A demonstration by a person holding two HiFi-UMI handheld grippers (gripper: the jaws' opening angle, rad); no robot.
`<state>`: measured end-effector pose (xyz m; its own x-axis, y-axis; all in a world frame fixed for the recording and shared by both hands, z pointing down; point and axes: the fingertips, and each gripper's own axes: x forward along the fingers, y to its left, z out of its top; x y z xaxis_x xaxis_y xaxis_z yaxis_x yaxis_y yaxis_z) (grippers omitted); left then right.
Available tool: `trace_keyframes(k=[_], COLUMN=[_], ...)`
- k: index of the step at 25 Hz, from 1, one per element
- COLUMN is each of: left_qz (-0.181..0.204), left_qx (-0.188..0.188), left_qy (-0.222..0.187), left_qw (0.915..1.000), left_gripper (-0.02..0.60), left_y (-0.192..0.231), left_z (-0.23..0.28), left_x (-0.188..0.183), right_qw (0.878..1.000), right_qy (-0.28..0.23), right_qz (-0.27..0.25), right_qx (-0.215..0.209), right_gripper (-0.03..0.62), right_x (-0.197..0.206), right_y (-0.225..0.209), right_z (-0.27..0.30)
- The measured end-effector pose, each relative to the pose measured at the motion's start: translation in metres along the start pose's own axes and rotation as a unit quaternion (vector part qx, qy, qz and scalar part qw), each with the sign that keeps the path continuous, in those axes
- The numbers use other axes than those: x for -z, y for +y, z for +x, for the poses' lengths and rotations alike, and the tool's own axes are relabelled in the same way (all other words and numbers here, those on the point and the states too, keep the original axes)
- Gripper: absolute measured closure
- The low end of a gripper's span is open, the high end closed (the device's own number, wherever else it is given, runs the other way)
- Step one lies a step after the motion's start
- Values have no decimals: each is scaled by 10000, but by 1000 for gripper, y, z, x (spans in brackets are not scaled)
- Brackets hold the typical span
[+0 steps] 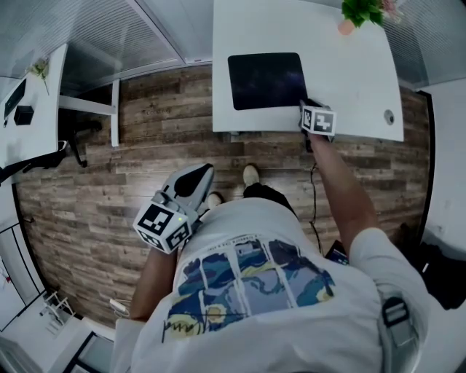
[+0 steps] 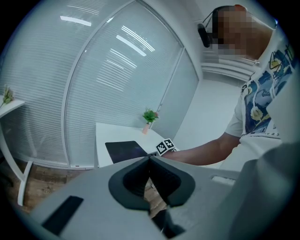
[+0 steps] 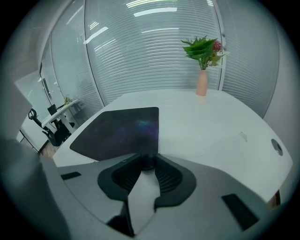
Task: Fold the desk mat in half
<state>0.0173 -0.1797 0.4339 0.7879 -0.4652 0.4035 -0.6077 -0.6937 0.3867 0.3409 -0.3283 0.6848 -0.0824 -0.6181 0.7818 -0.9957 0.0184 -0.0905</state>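
Observation:
A dark desk mat (image 1: 266,80) lies flat on the white table (image 1: 349,73), toward its left half. My right gripper (image 1: 309,108) reaches to the mat's near right corner. In the right gripper view the mat (image 3: 122,131) spreads ahead and to the left, and the right gripper (image 3: 146,161) has its tips closed together on that corner. My left gripper (image 1: 195,178) hangs low beside the person's body, over the wooden floor and away from the table. Its jaws (image 2: 150,161) meet with nothing between them. From there the mat (image 2: 124,151) shows far off.
A small potted plant (image 1: 362,13) stands at the table's far right corner, also visible as the plant (image 3: 202,61). A round cable hole (image 1: 389,116) sits near the right edge. Another white desk (image 1: 29,109) stands at far left. A cable (image 1: 314,189) hangs below the table.

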Motion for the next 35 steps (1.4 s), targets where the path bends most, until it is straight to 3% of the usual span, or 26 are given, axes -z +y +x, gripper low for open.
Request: trace_keyframes(k=[12,28,35], left_qz=[-74,-167,-211], left_qx=[-69,-114,-146], left_qy=[-45,-252,-283], left_qw=[9999,9995,9993], left_gripper=[578,578,578], left_y=[10,18,19], left_z=[-20,-59,-76], left_x=[2,21,28], right_qw=[9995,9916,9898], right_qy=[-240,-823,-921], right_qz=[74,-926,-1065], right_qx=[206,379,234], right_gripper=[562,571,572], right_x=[-8,-42,-48], right_y=[6,50,77], right_z=[-9,-36,-41])
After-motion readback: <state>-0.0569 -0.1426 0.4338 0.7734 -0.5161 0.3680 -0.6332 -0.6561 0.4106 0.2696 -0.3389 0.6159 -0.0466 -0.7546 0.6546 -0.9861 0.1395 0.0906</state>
